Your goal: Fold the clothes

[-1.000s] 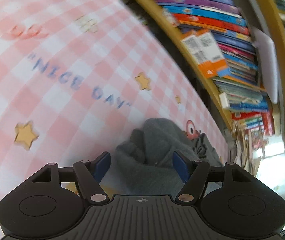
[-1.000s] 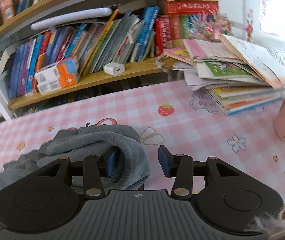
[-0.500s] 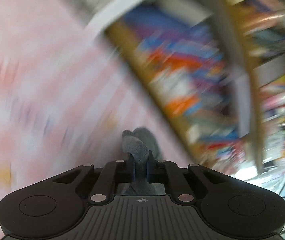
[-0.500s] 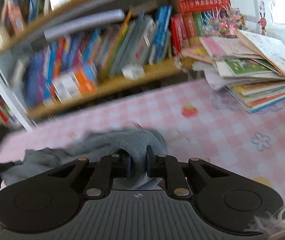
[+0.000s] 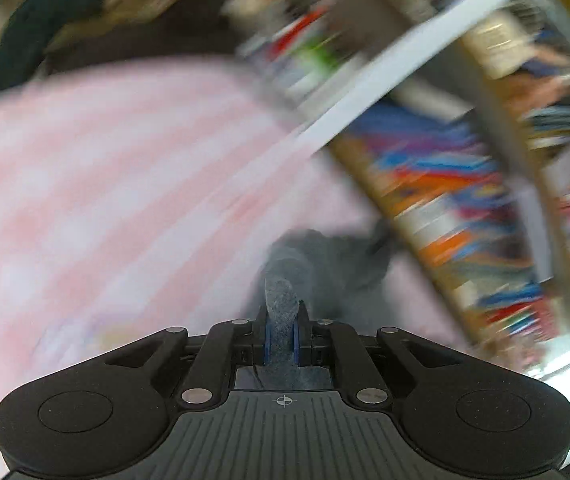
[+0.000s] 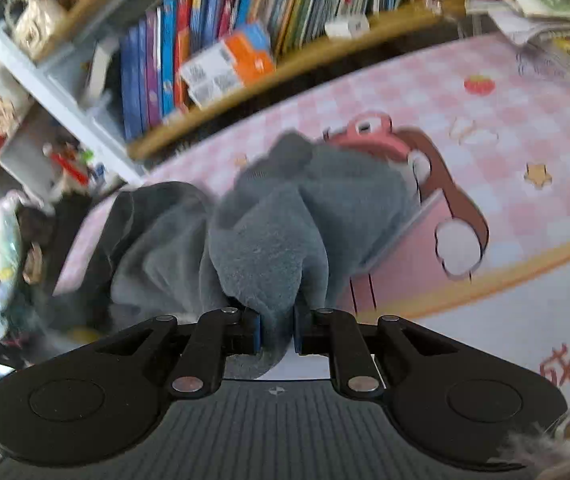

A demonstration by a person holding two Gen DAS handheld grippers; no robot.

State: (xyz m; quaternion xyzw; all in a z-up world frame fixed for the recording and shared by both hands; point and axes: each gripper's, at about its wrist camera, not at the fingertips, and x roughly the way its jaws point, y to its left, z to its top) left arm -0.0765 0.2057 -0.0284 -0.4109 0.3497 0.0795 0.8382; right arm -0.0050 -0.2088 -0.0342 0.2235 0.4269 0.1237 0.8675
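A grey fleece garment [image 6: 285, 216] lies bunched on the pink checked tablecloth [image 6: 525, 128]. My right gripper [image 6: 277, 332] is shut on a thick fold of it, and the cloth rises from the jaws in a heap. In the blurred left wrist view my left gripper [image 5: 283, 336] is shut on a thin edge of the same grey garment [image 5: 317, 256], which trails away over the tablecloth [image 5: 105, 200]. How much of the garment is lifted off the table cannot be told.
A wooden bookshelf [image 6: 269, 76] packed with books runs along the table's far side; it also shows in the left wrist view [image 5: 445, 220]. A stack of magazines [image 6: 557, 8] sits at the far right. Clutter [image 6: 1, 224] lies beyond the table's left end.
Both grippers went from open around the garment to shut on it. Both have since swung quickly with the cloth; the left view is heavily blurred and the garment has bunched up.
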